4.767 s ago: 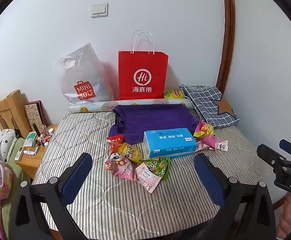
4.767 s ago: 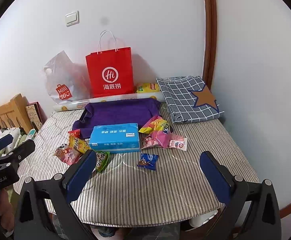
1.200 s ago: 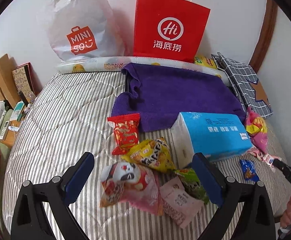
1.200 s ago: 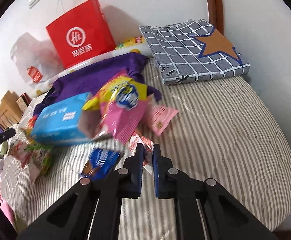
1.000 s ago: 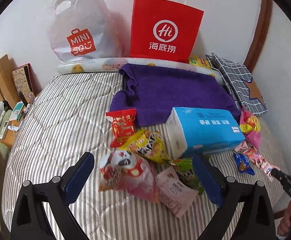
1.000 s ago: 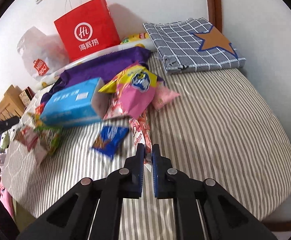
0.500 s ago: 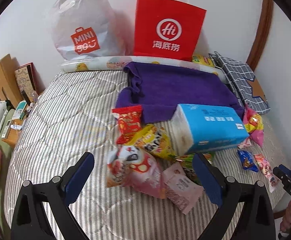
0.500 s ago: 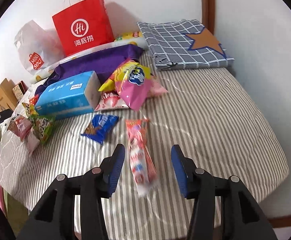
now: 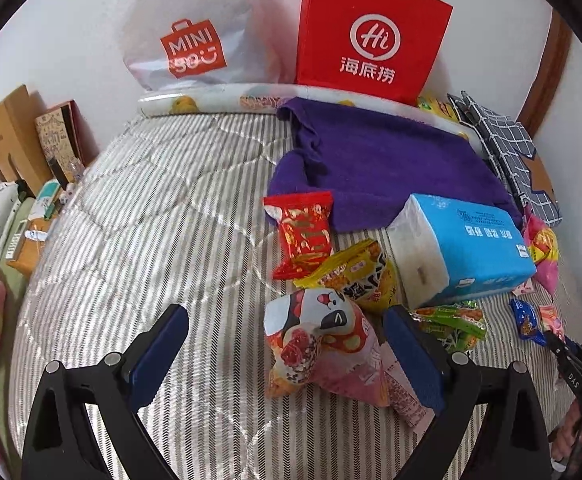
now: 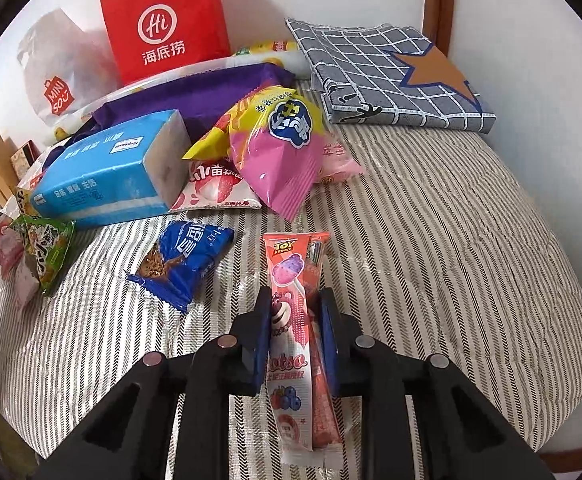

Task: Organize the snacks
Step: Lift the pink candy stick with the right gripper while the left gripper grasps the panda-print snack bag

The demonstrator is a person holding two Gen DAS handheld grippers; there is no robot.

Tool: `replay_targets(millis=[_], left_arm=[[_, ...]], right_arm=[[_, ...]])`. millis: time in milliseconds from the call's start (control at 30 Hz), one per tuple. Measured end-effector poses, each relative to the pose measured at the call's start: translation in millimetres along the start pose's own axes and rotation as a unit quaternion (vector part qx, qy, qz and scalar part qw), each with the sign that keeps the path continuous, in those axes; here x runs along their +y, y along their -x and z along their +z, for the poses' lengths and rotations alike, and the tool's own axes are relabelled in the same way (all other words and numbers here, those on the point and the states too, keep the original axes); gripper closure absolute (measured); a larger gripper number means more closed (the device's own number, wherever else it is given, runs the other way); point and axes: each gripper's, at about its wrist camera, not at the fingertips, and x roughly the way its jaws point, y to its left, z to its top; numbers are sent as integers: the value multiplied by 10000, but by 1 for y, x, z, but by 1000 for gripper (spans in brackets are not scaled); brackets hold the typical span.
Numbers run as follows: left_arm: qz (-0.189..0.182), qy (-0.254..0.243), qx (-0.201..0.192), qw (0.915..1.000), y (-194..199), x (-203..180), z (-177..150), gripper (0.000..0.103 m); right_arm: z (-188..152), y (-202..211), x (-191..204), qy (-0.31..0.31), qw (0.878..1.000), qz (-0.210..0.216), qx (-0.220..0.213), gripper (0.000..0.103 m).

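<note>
Narrowed right claw [image 10: 295,308] flanks lollipop packet [image 10: 291,312]; contact unclear.

Glossy plastic snack wrappers [image 10: 275,148] on quilted striped cloth bed [image 10: 451,240]; matt red paper bag [image 9: 371,32]; fuzzy purple towel [image 9: 391,160]; shiny film around blue tissue pack [image 9: 471,248]; varnished wooden headboard [image 9: 3,136].

A striped quilted mattress [image 9: 163,216] is being used as the surface. It is being covered toward the wall by a purple towel [image 9: 387,168] and a checked cloth [image 10: 391,76]. A blue tissue pack [image 9: 471,248], a lollipop packet [image 10: 291,304], a blue wafer packet [image 10: 183,256] and other snack packets are being borne on it.
</note>
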Motion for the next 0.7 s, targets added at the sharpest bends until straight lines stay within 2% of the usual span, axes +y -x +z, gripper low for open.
replay_targets(millis=[300, 367, 433, 467, 533, 700], left_arm=[[24, -250, 331, 9991, -27, -14, -3, 5], [-61, -279, 327, 9991, -28, -14, -5, 8], [-157, -279, 403, 9987, -30, -14, -7, 23], [-234, -268, 441, 9984, -30, -13, -7, 27], [-395, -228, 490, 9978, -29, -11, -9, 45], [-479, -277, 445, 9975, -18, -8, -13, 52]], right_arm=[[0, 1, 5, 2, 10000, -14, 48, 80], [1, 4, 6, -8, 10000, 1, 35, 80], [1, 7, 8, 24, 10000, 22, 1, 81], [1, 9, 9, 43, 10000, 13, -10, 81], [2, 12, 13, 70, 10000, -13, -31, 82], [3, 29, 21, 86, 9998, 48, -156, 82]])
